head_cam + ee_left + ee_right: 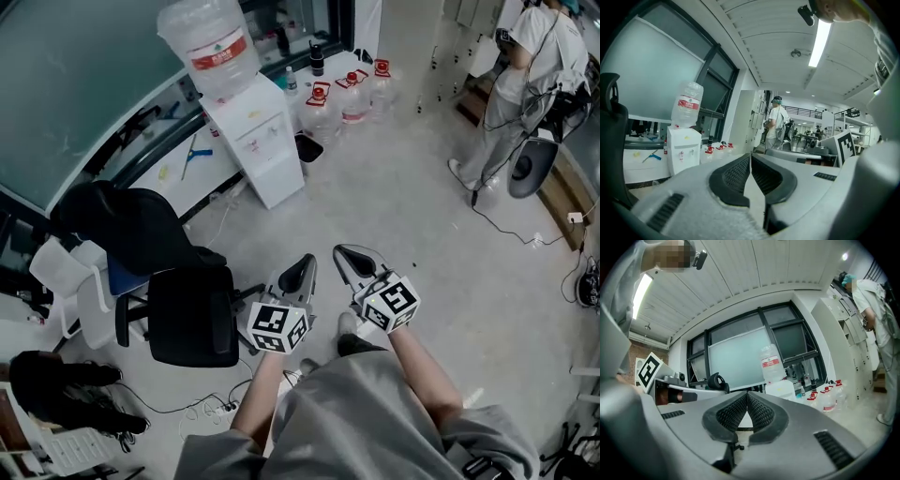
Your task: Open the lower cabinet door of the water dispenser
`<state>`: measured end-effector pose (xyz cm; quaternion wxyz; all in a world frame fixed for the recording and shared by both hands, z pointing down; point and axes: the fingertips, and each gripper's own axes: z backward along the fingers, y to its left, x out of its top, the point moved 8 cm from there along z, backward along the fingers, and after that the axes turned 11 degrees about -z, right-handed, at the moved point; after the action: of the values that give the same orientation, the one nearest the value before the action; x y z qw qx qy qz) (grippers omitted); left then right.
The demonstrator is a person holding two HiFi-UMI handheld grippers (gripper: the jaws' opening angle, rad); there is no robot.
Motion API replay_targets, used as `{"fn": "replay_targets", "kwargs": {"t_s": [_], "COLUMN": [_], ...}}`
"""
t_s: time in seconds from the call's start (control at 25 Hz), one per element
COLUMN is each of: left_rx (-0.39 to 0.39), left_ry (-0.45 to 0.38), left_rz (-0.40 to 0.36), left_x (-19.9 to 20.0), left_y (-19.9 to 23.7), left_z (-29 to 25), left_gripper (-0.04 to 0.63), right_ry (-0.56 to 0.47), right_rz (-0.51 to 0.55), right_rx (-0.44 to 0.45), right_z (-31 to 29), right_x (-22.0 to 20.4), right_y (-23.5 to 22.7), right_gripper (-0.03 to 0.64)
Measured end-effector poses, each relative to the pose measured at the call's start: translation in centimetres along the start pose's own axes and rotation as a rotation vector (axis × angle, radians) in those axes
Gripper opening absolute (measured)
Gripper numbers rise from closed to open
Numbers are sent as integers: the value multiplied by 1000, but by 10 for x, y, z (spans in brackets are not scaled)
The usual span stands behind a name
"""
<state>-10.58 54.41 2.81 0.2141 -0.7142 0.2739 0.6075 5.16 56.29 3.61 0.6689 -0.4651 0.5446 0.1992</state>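
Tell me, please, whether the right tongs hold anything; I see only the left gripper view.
Observer: No, the right gripper has its tongs shut together, with nothing between them.
Operator: Is anything lying near our feet?
Observer: A power strip with cables lies on the floor, by the black chair.
Operator: And our target?
Observer: From the head view, the water dispenser shows its lower door, which looks shut.

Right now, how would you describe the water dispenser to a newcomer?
Along the big frosted window, beside the low white counter, stands the water dispenser. It is the only white cabinet carrying an upturned bottle; the red-capped spare bottles beside it sit on the floor.
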Motion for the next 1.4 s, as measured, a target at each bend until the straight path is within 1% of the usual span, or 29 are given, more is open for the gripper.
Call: {"fn": "replay_targets", "kwargs": {"t_s": [0.24,0.48,0.64,0.92,1.12,1.4], "left_rx": [10,14,31,37,8,-35], "left_ry": [55,117,137,138,140,144], "left_rz": [-15,-22,-21,-18,-16,-7], "left_x": [5,-3,-2,-4,-5,-4], "left_y": [-9,-15,-8,23,51,104], "left_z": [-51,-77,-87,-110,-132,-164], "left_gripper": [18,18,18,17,18,17], "right_ry": [21,39,40,34,30,56], "right_rz": [-46,-112,-151,-159,-167,-161], "right_rx": [11,15,19,13,-17,-56], "right_z": [4,5,-3,-32,-60,-112], "right_x": [10,3,3,5,7,12], "right_y": [-51,-86,-101,-120,-135,-150], "right_gripper": [11,11,11,11,11,11]}}
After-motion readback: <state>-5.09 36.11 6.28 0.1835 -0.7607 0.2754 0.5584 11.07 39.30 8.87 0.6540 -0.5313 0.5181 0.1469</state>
